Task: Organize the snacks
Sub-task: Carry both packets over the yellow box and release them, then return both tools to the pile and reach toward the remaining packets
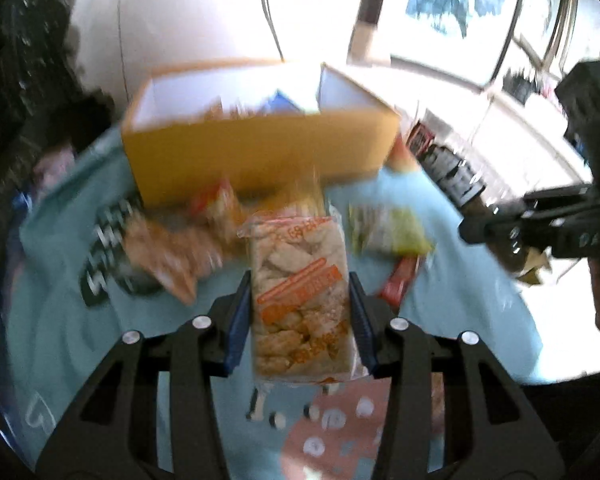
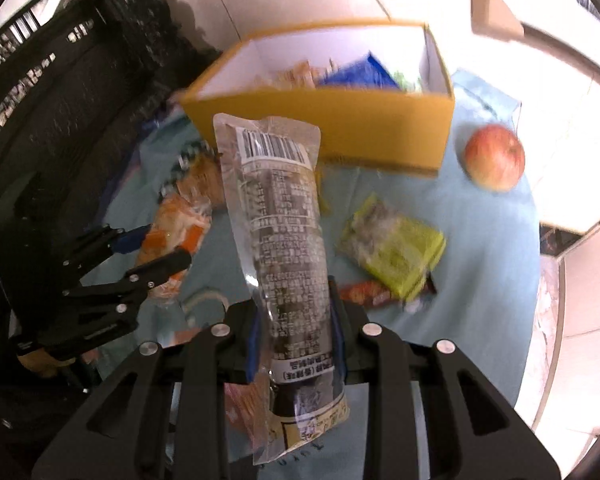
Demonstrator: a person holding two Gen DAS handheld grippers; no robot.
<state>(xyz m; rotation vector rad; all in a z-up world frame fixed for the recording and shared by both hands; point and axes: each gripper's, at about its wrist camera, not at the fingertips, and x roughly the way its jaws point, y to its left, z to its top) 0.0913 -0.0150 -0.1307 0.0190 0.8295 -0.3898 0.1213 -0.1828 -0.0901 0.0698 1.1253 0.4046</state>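
In the left wrist view my left gripper (image 1: pixel 300 276) is shut on a clear packet of pale crackers with orange print (image 1: pixel 300 308), its blue pads against both long sides, above the teal cloth. Straight ahead stands the open yellow box (image 1: pixel 260 152) with some snacks inside. My right gripper (image 2: pixel 294 300) is shut on a long clear packet with dark contents and a barcode (image 2: pixel 276 200), held upright in front of the yellow box (image 2: pixel 340 124). The left gripper (image 2: pixel 168 245) shows at the left with the orange packet (image 2: pixel 176 216). The right gripper (image 1: pixel 472 232) shows at the right edge.
On the teal cloth (image 2: pixel 480 240) lie a green packet (image 2: pixel 396 248), a red-orange bar (image 2: pixel 364 292), and an orange snack bag (image 1: pixel 160 256). A red apple (image 2: pixel 495 157) sits right of the box. A black crate (image 2: pixel 60 100) stands at the left.
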